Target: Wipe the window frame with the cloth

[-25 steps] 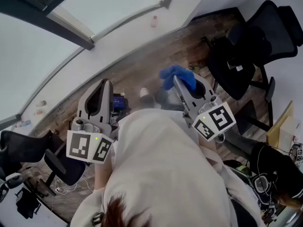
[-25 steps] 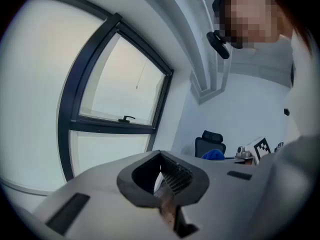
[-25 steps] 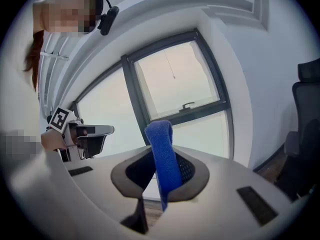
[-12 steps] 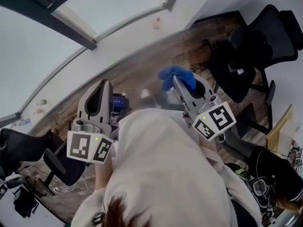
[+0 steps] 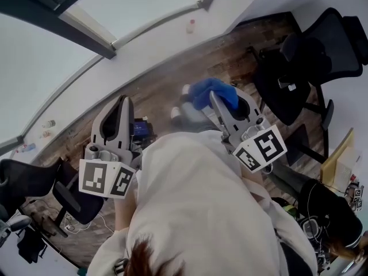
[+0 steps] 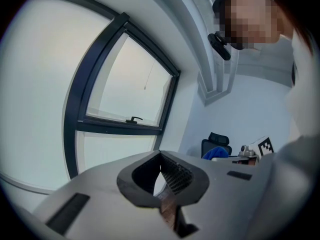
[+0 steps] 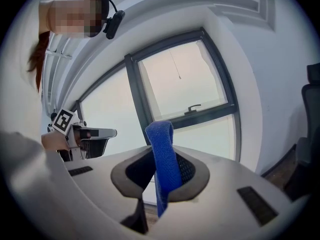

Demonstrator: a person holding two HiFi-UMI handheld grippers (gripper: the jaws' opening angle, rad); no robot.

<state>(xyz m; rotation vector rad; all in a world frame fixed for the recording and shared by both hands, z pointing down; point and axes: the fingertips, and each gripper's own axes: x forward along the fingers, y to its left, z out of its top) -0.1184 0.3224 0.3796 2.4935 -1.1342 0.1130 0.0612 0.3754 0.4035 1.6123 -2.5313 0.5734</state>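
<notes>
In the head view my right gripper (image 5: 214, 96) is shut on a blue cloth (image 5: 213, 89) that bunches above its tips. The right gripper view shows the cloth (image 7: 161, 134) standing up between the closed jaws of that gripper (image 7: 161, 151). My left gripper (image 5: 122, 101) is held at the left, shut, with nothing in it; the left gripper view shows it (image 6: 161, 154) the same way. The dark window frame (image 5: 86, 36) runs along the top left above a white sill. It lies ahead of both grippers, its bar (image 7: 200, 115) and handle apart from them, and its mullion (image 6: 122, 129) too.
Black office chairs stand at the right (image 5: 305, 56) and the lower left (image 5: 29, 180). A small bottle (image 5: 190, 26) sits on the white sill, with small items (image 5: 49, 124) further left. The floor is wooden planks. A blue object (image 5: 140, 127) lies by my feet.
The left gripper has moved slightly up and forward. A foot has stepped forward beside the cloth. The right gripper still holds the cloth in about the same place.
</notes>
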